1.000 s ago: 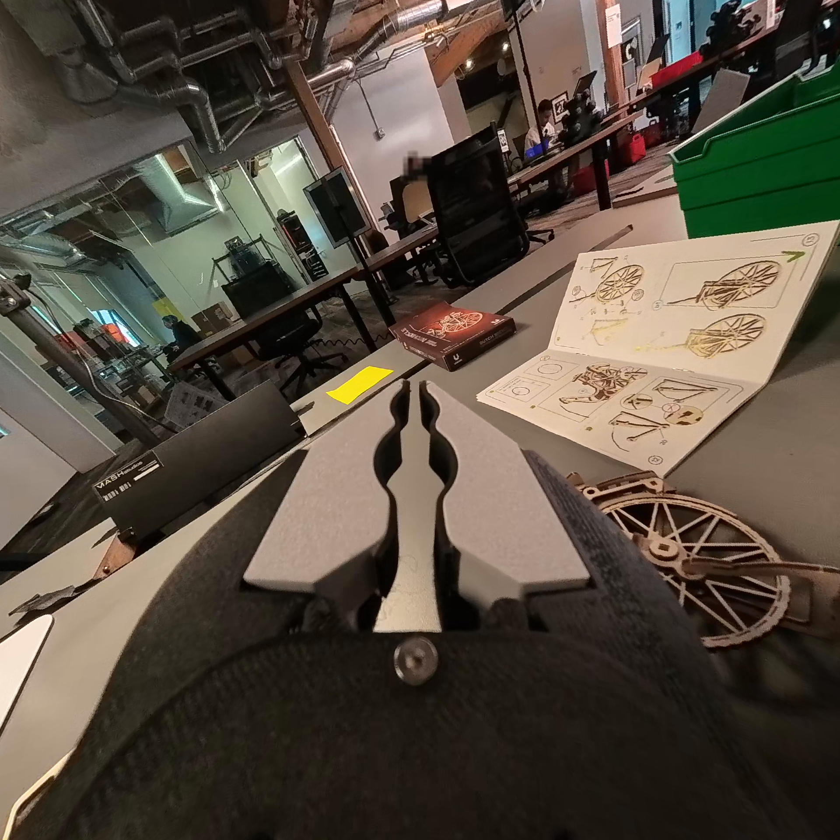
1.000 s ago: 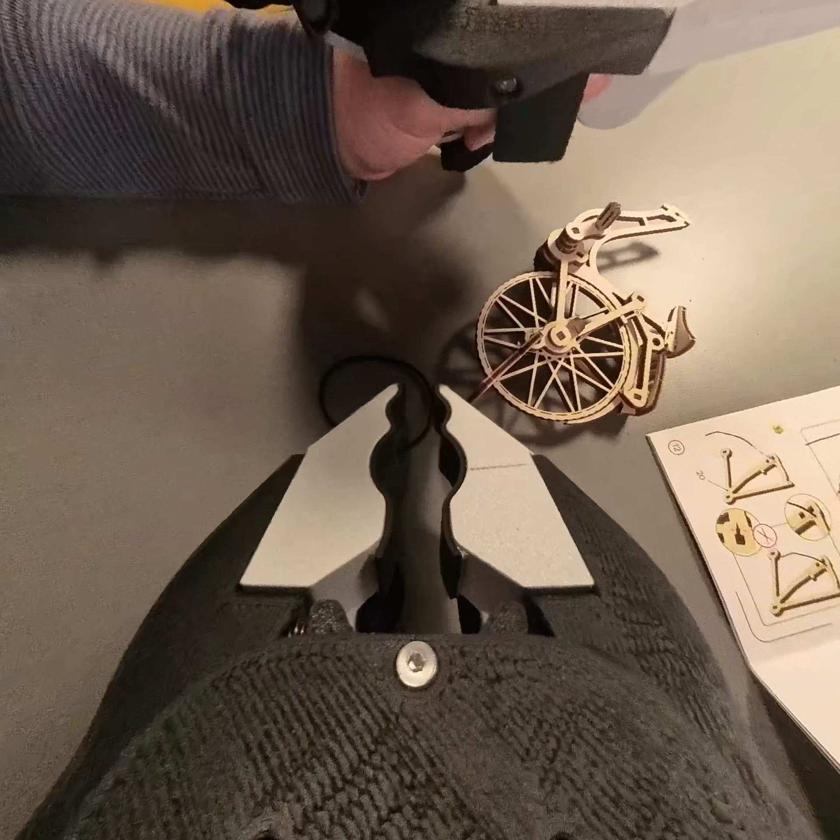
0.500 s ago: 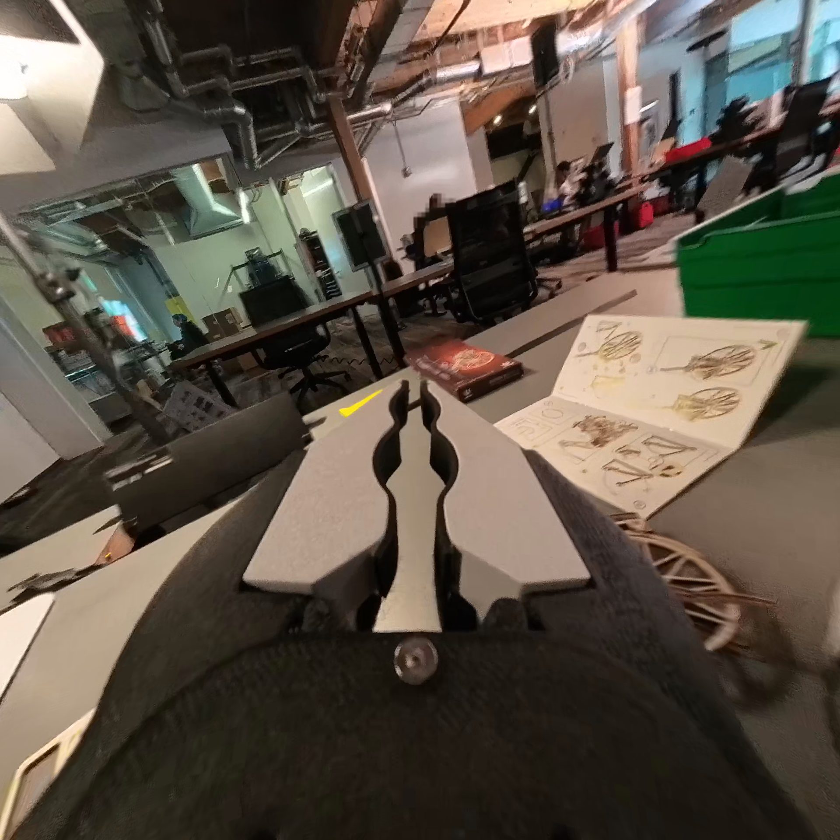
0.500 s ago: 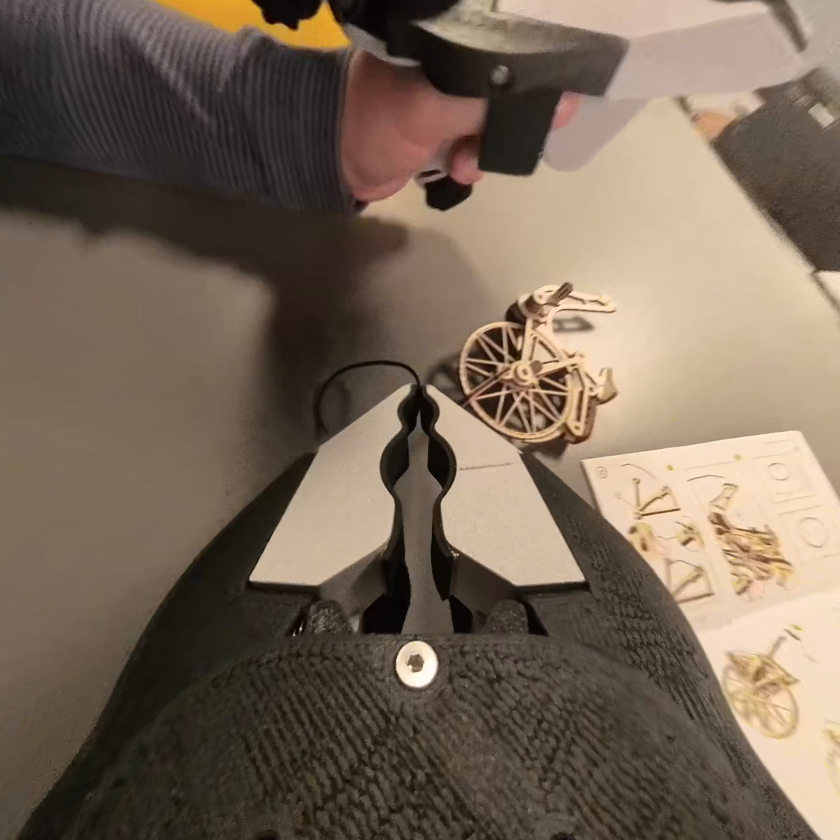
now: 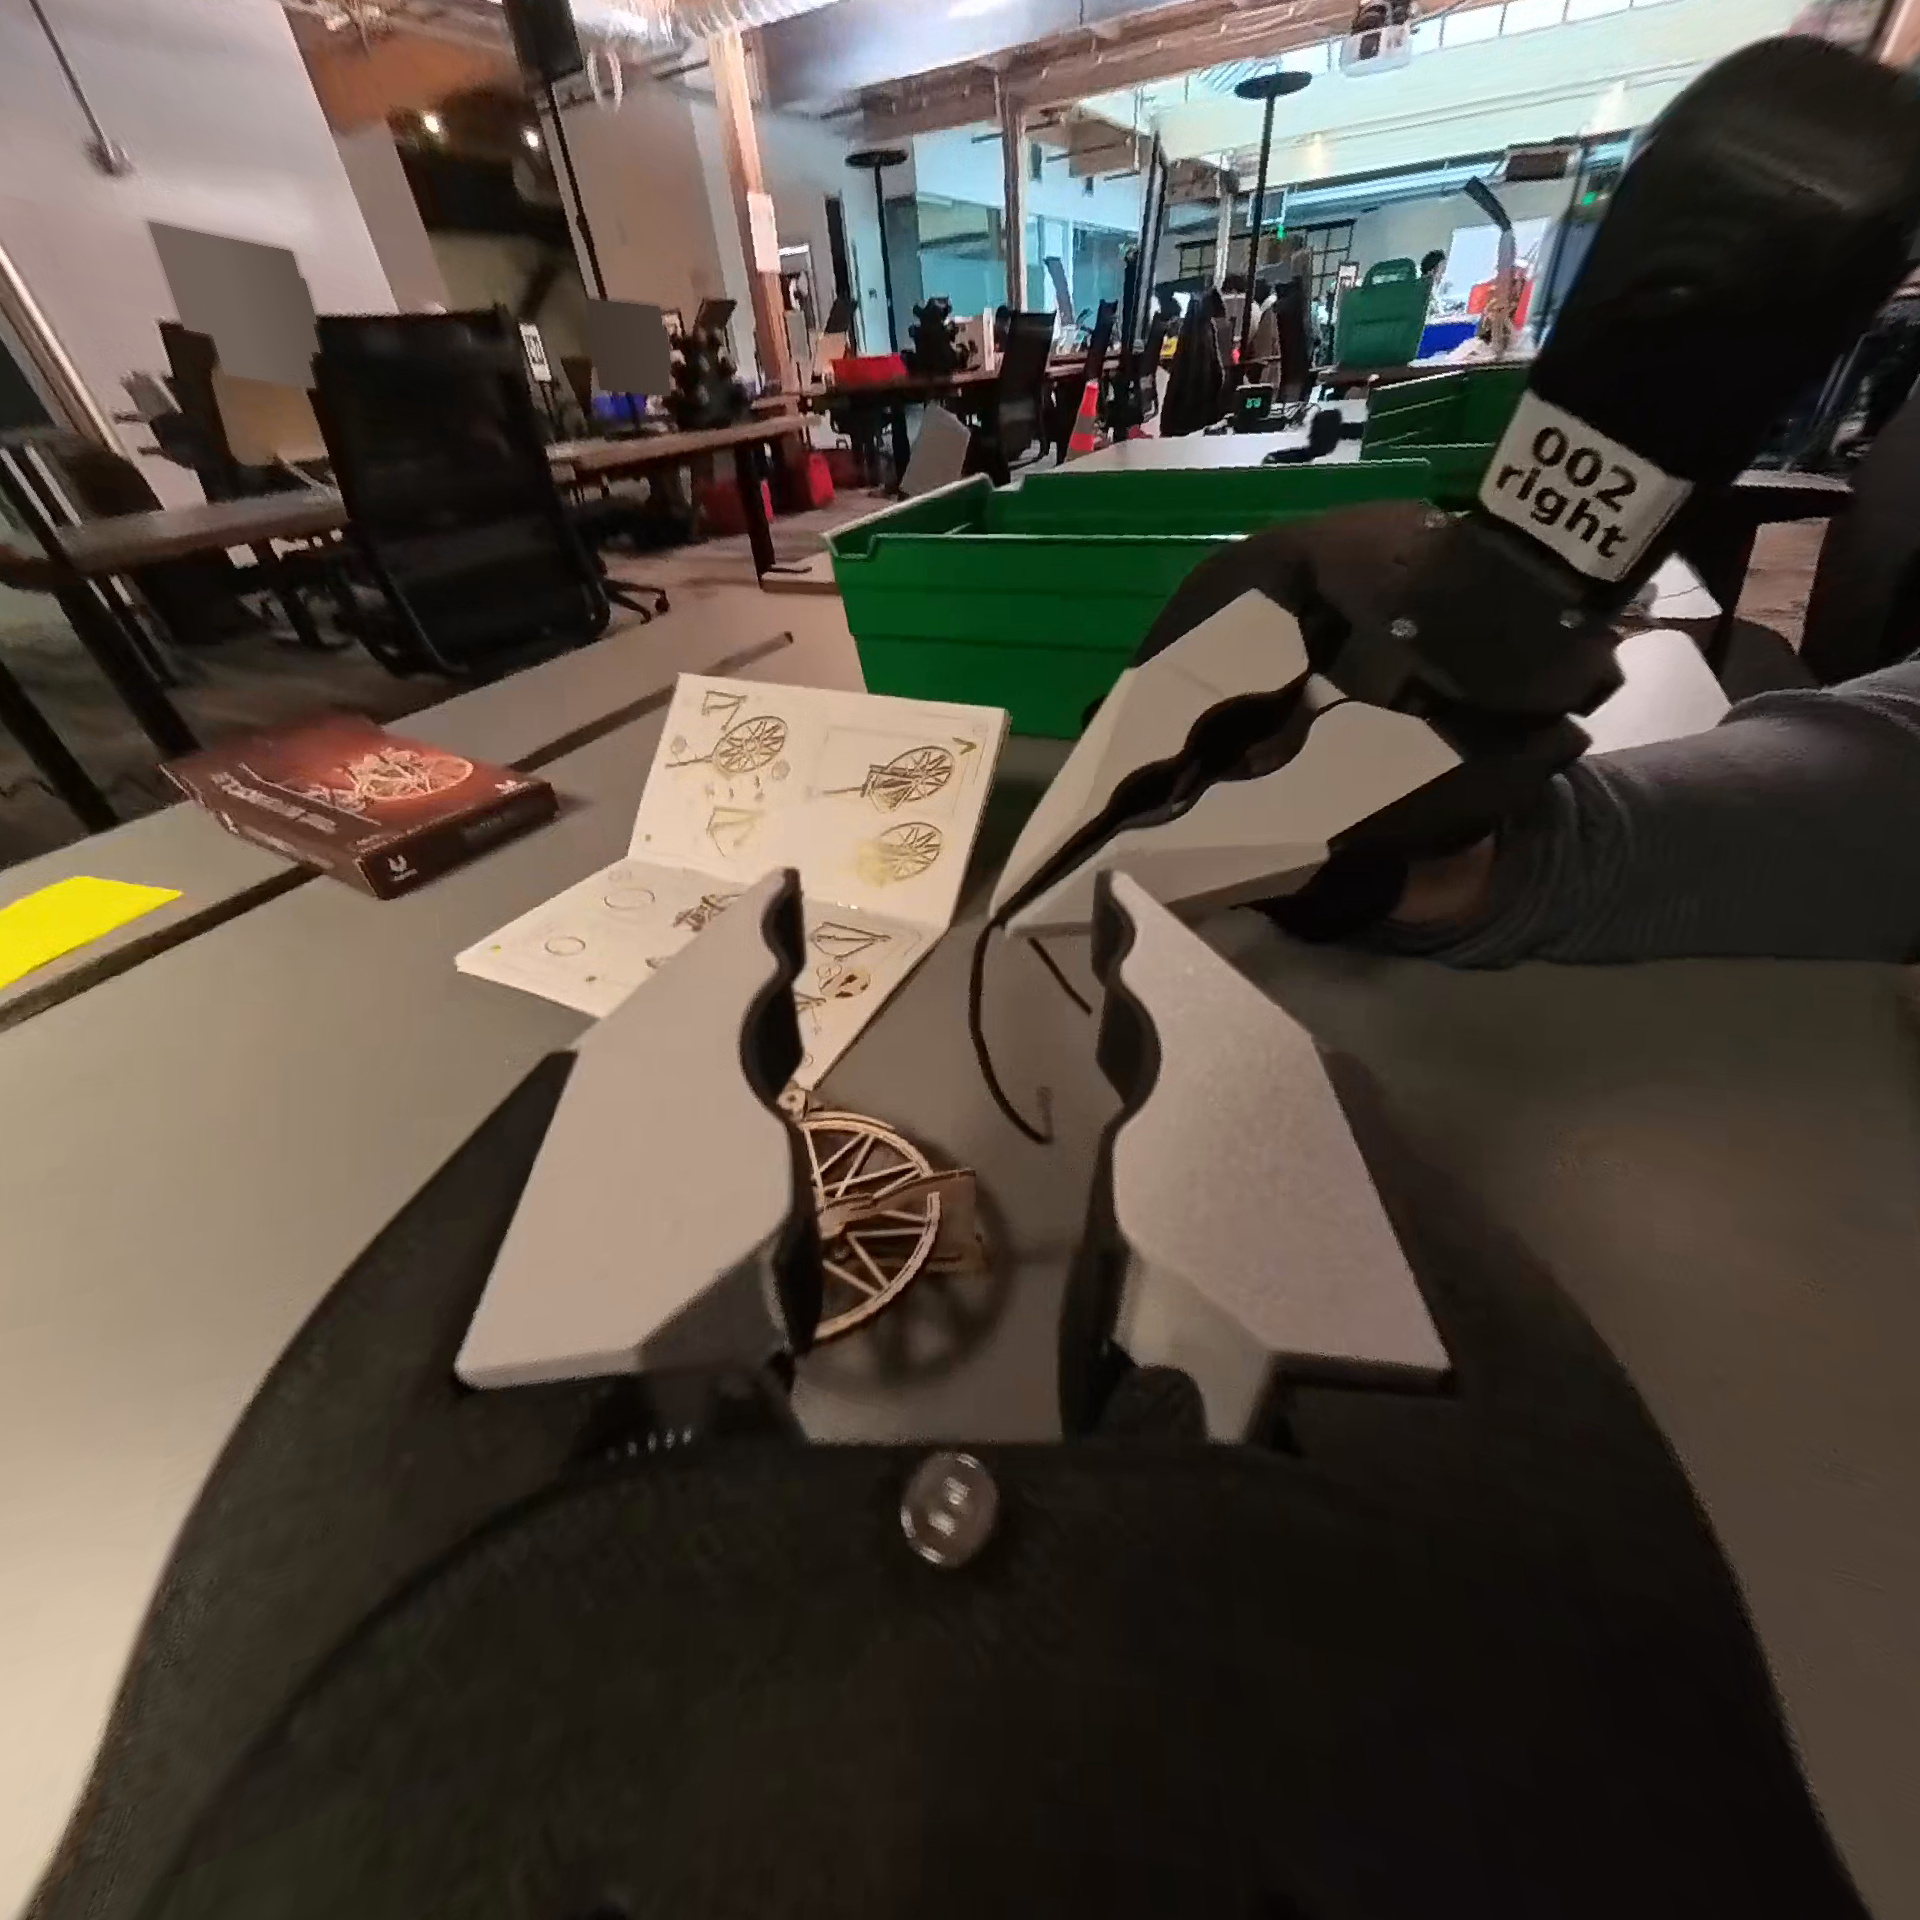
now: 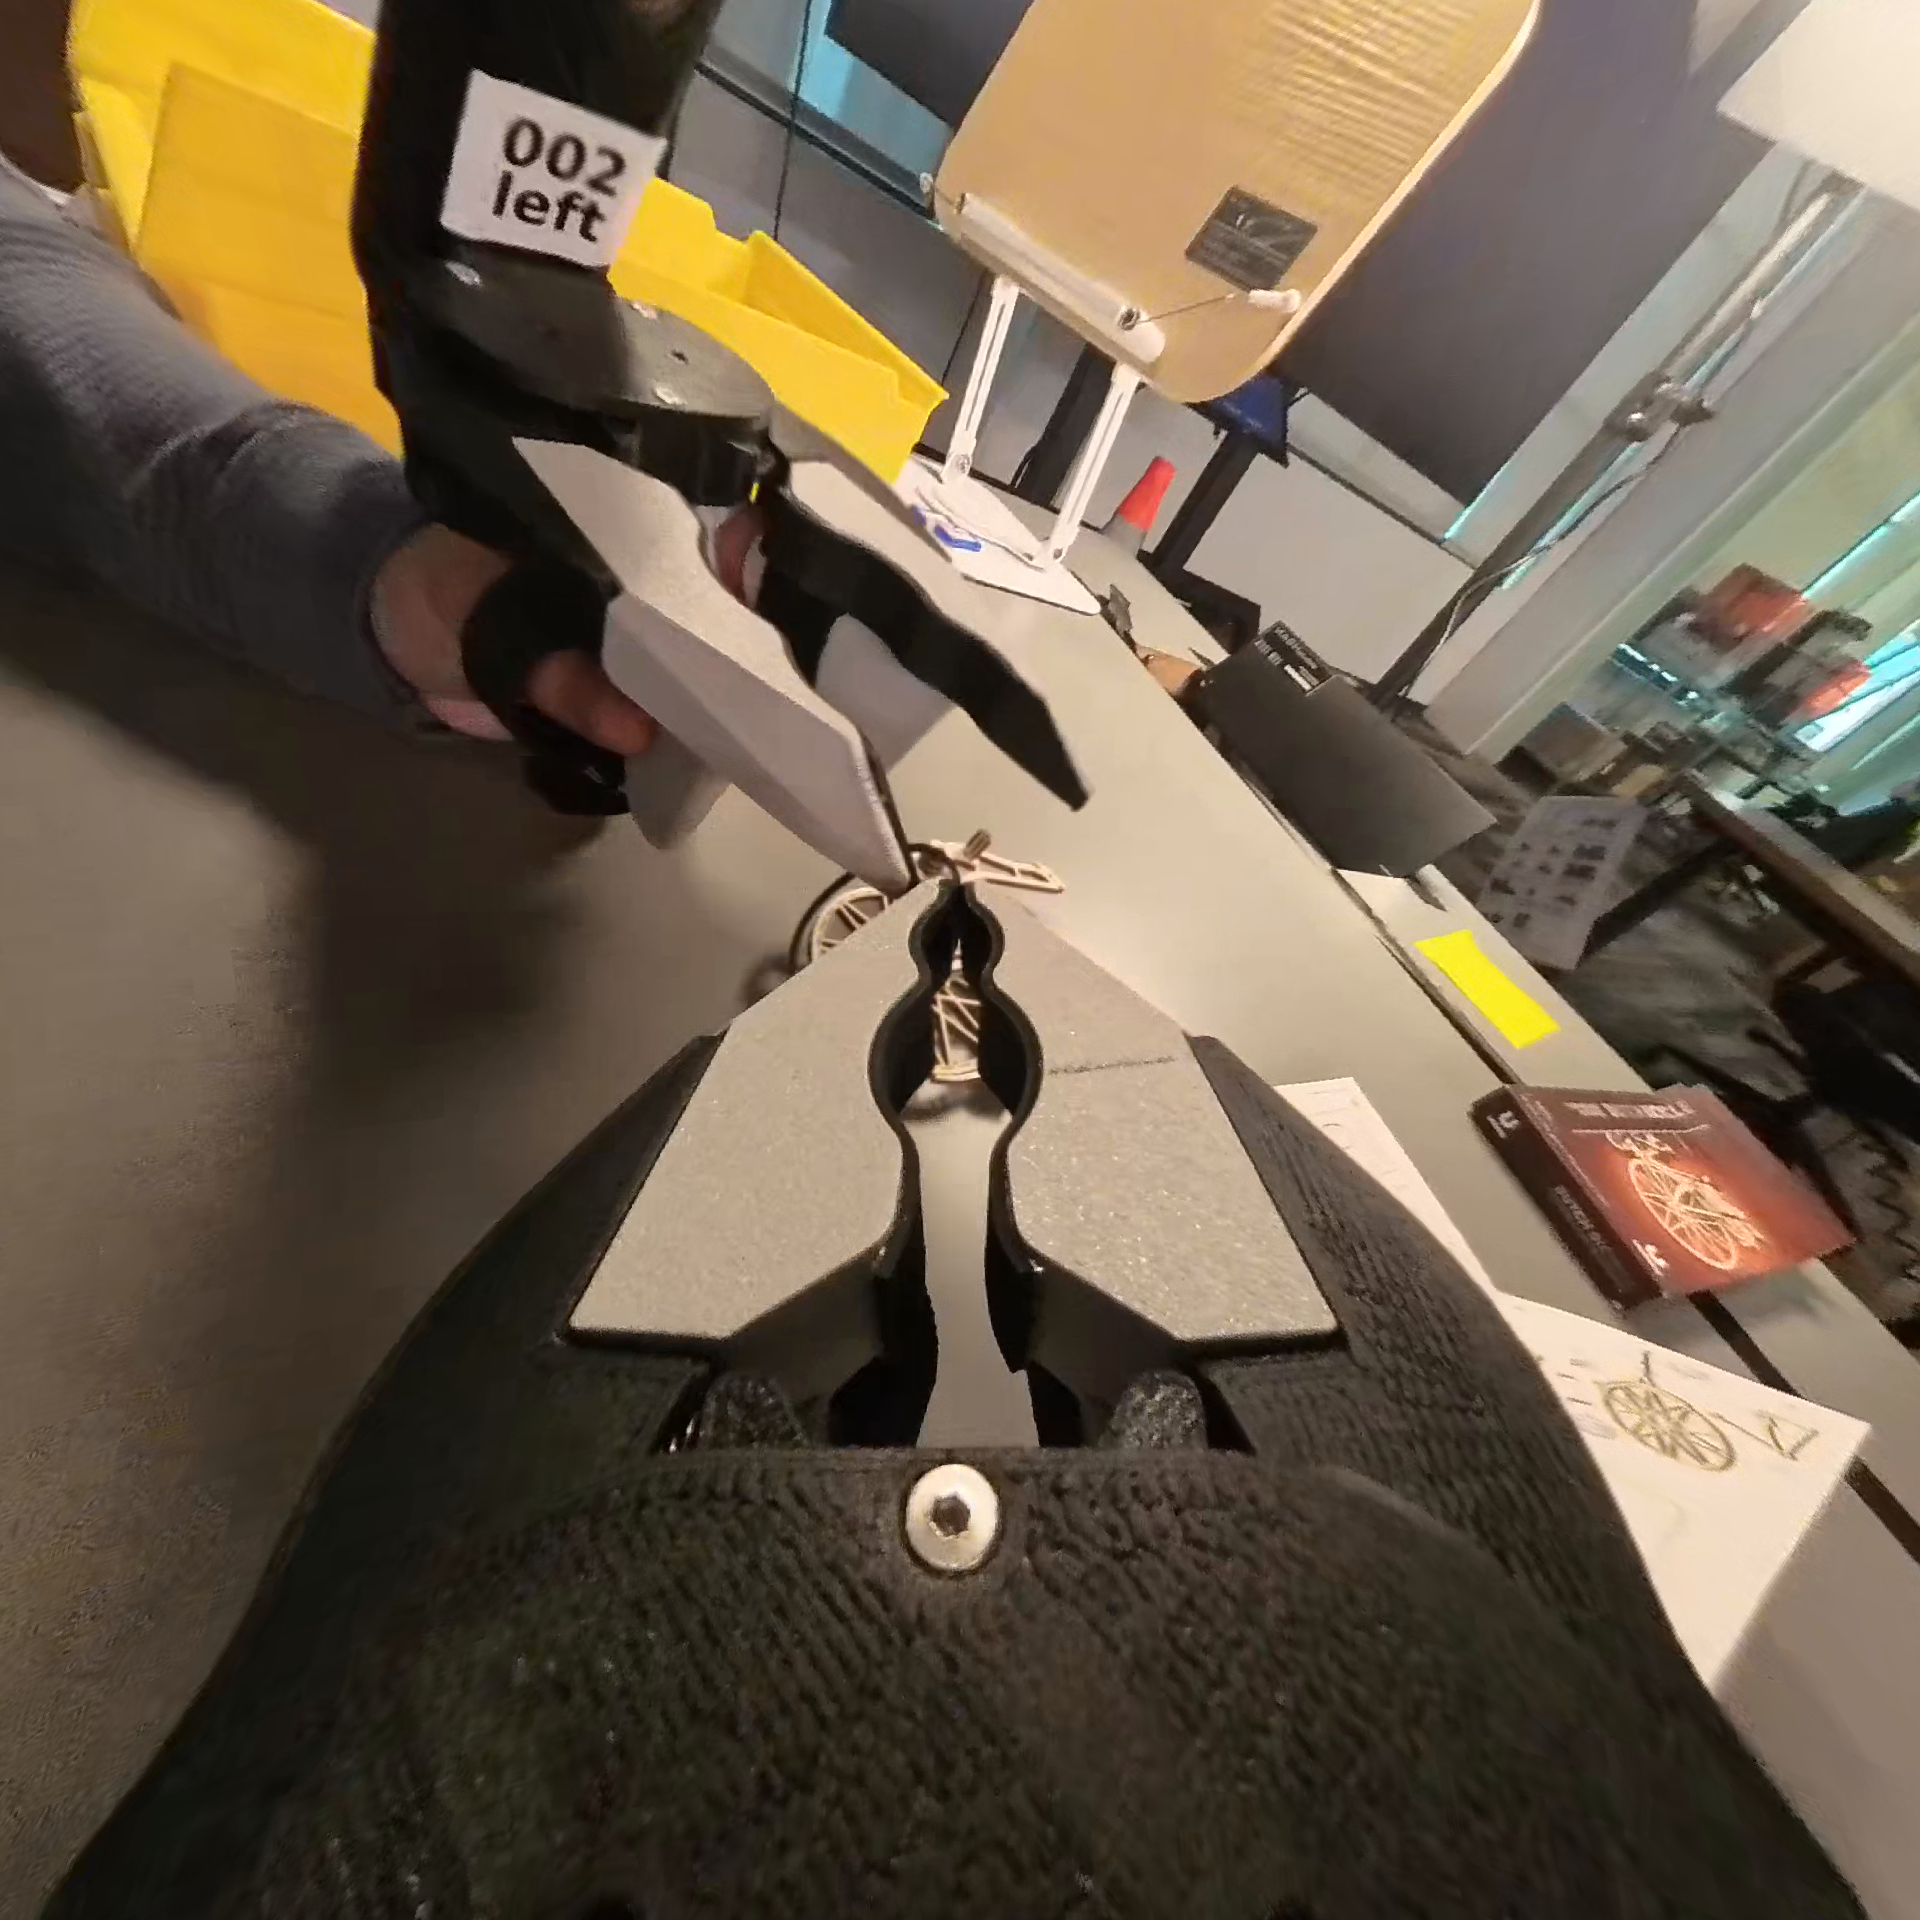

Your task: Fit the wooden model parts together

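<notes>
your left claw gapes over the wooden wheel assembly; right claw pinches a thin black loop. clamping the thin spokes risks snapping them.

Two hand-held grippers are in view: the left hand-held gripper and the right hand-held gripper, each with two grey fingers. One wooden wheel assembly lies on the grey bench. One black rubber ring hangs from the tips of the right one. There is one open instruction booklet, one dark red model box and one yellow sticky note. Green bins stand stacked, at least two; the exact count cannot be told. Yellow bins stand behind the left one, number unclear. One orange cone shows in the right wrist view, and one tan board on a white stand.
</notes>
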Demonstrator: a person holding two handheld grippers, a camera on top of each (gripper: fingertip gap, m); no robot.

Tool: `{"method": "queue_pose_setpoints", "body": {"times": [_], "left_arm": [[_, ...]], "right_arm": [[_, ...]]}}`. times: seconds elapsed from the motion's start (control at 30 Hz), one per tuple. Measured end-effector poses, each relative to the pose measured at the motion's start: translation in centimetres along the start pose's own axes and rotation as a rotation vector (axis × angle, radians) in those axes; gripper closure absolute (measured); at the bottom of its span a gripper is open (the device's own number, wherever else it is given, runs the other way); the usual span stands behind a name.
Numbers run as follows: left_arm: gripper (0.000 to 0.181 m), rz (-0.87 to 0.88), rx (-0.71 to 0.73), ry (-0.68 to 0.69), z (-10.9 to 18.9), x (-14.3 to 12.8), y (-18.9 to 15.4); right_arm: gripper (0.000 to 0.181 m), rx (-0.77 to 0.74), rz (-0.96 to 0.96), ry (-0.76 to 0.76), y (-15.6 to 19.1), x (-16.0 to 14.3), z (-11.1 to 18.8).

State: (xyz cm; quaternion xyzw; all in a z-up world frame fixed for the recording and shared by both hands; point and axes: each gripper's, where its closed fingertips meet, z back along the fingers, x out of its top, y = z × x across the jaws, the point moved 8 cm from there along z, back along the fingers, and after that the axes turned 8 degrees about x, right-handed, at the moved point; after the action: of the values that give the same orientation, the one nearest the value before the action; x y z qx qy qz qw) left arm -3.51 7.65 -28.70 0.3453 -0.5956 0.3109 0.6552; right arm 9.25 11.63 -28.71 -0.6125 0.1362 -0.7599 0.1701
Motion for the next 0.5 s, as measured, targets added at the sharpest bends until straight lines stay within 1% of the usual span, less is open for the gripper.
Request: {"method": "queue_pose_setpoints", "body": {"times": [0.13,0.27,0.33,0.37,0.4,0.5], "left_arm": [[0.141,0.010,-0.020,0.026,0.0,-0.3,0.2],[0.150,0.011,-0.099,0.024,0.1,-0.3,-0.2],[0.157,0.002,-0.125,0.011,0.3,-0.2,-0.3],[0.163,-0.019,-0.126,-0.003,0.4,-0.2,-0.4],[0.166,-0.049,-0.111,-0.017,0.4,-0.2,-0.5],[0.167,-0.120,-0.120,-0.017,0.4,-0.3,-1.3]], "right_arm": [[0.181,-0.011,-0.006,-0.039,-0.3,0.2,0.5],[0.181,-0.002,0.006,-0.062,-0.4,0.4,0.9],[0.181,-0.003,0.013,-0.080,-0.4,0.6,1.2],[0.181,-0.004,0.019,-0.086,-0.5,0.7,1.3],[0.181,-0.007,0.027,-0.091,-0.5,0.8,1.4],[0.181,-0.010,0.043,-0.101,-0.4,1.0,1.6]]}}
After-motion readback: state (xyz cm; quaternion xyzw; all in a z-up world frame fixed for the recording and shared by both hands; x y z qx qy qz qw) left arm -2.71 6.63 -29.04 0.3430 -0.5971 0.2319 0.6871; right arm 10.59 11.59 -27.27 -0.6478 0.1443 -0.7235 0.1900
